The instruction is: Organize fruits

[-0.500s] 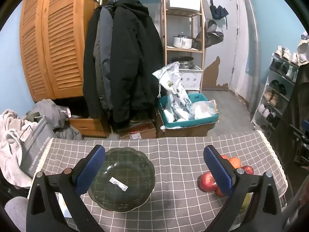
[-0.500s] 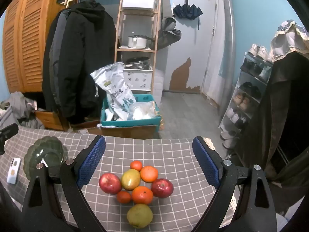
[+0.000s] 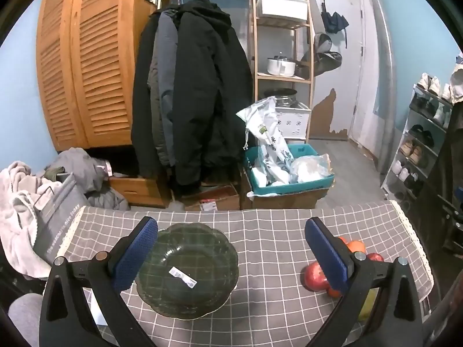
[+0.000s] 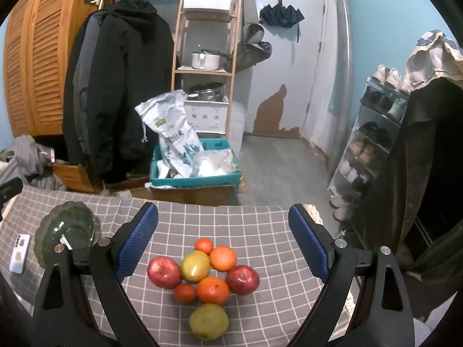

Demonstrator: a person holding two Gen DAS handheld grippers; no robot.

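Note:
A dark green glass bowl point(image 3: 185, 269) with a white sticker sits on the grey checked tablecloth, between and just beyond my open, empty left gripper point(image 3: 231, 257). It also shows in the right wrist view point(image 4: 65, 231) at the left. A cluster of fruit lies between the fingers of my open, empty right gripper point(image 4: 222, 243): two red apples point(image 4: 163, 271) point(image 4: 242, 279), a yellow-green apple point(image 4: 195, 266), several oranges point(image 4: 222, 257) and a green pear point(image 4: 209, 321). In the left wrist view the fruit point(image 3: 315, 277) is partly hidden behind the right finger.
A white phone point(image 4: 19, 253) lies left of the bowl. The tablecloth's far edge point(image 3: 231, 211) drops to a floor with a teal crate point(image 4: 196, 179), cardboard boxes and hanging coats. A shoe rack point(image 4: 373, 144) stands to the right.

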